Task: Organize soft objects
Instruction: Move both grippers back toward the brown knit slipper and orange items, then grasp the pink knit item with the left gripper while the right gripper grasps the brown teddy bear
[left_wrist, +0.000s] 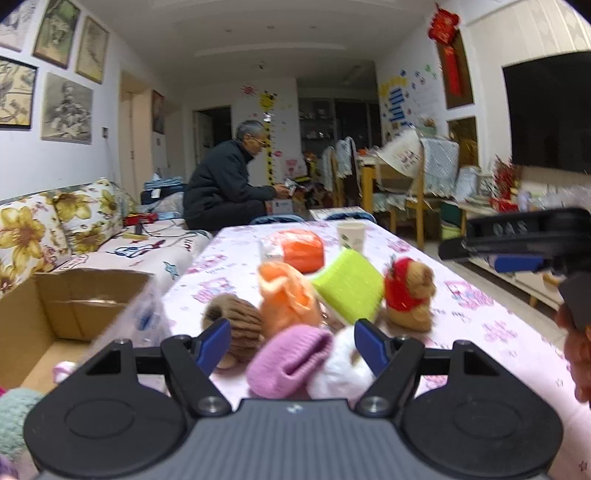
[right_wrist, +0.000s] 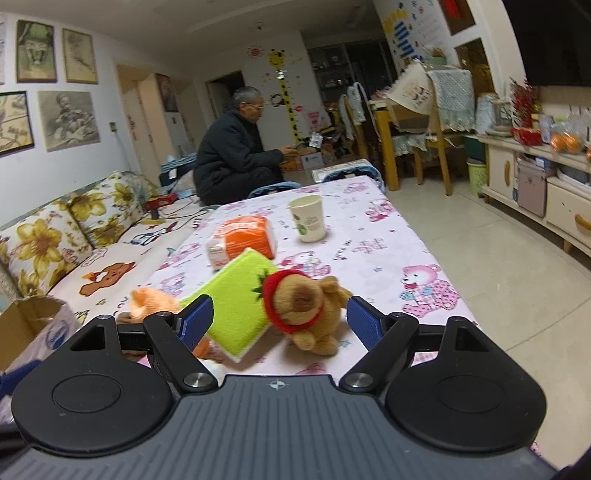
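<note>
Here the left gripper (left_wrist: 291, 341) stands open, nothing between its blue pads, over a heap of soft things on the table (left_wrist: 491, 332). A pink hat (left_wrist: 288, 363) lies just ahead at 12 o'clock, touching a white plush (left_wrist: 343, 369) at 1 o'clock; a brown plush (left_wrist: 236, 325) sits at 11 o'clock and an orange plush (left_wrist: 288, 295) behind. The right gripper (right_wrist: 279, 319) is open too, holding nothing. The bear (right_wrist: 306, 310) in its red hood lies between its fingers, untouched, with the green sponge (right_wrist: 236, 299) at 10 o'clock. A cardboard box (left_wrist: 74, 302) stands open at 9 o'clock, beside the table.
</note>
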